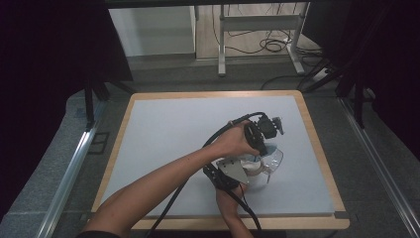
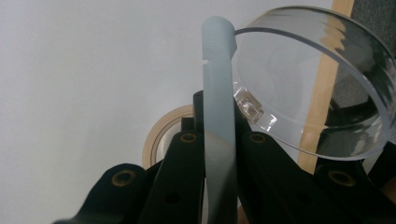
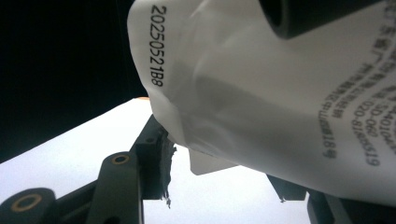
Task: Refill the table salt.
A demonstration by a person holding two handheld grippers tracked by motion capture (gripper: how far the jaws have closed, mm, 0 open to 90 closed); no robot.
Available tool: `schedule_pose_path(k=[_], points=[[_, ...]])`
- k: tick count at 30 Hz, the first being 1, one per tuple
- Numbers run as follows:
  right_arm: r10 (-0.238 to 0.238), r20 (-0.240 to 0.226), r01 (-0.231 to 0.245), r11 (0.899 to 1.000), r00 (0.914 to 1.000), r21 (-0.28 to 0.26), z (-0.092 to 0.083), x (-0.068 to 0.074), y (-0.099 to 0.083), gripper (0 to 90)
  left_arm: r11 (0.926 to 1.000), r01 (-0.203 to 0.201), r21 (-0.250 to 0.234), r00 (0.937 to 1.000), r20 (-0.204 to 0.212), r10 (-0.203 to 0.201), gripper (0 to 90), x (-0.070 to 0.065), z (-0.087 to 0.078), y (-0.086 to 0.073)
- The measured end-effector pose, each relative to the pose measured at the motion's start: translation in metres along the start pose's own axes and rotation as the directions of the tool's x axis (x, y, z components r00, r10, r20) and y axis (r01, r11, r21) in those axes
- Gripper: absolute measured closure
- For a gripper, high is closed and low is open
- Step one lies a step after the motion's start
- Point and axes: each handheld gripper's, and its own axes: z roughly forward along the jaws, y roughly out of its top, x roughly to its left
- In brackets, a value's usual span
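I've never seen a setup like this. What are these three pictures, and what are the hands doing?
A person works at a table with a hand-held two-jaw gripper in each hand; no robot arm. One camera looks down from above; the others ride on the grippers. The left gripper is shut on the pale blue handle of a clear plastic scoop. The right gripper has a white printed packet between its jaws. A roll of tape lies on the table.
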Motion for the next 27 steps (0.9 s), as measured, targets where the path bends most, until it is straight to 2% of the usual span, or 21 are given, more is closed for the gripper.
schedule_pose_path(k=[13, 27], points=[[-0.036, -0.016, 0.037, 0.999, 0.9992, 0.016, 0.000, 0.002, -0.006, 47.8, 0.9990, 0.016, -0.041, 0.9998, 0.014, -0.015, 90.0, 0.003, -0.001, -0.010], [-0.077, -0.048, 0.080, 0.995, 0.9959, 0.063, -0.004, 0.005, -0.015, 46.5, 0.9941, 0.039, -0.101, 0.9986, 0.038, -0.036, 90.0, 0.007, -0.006, -0.022]])
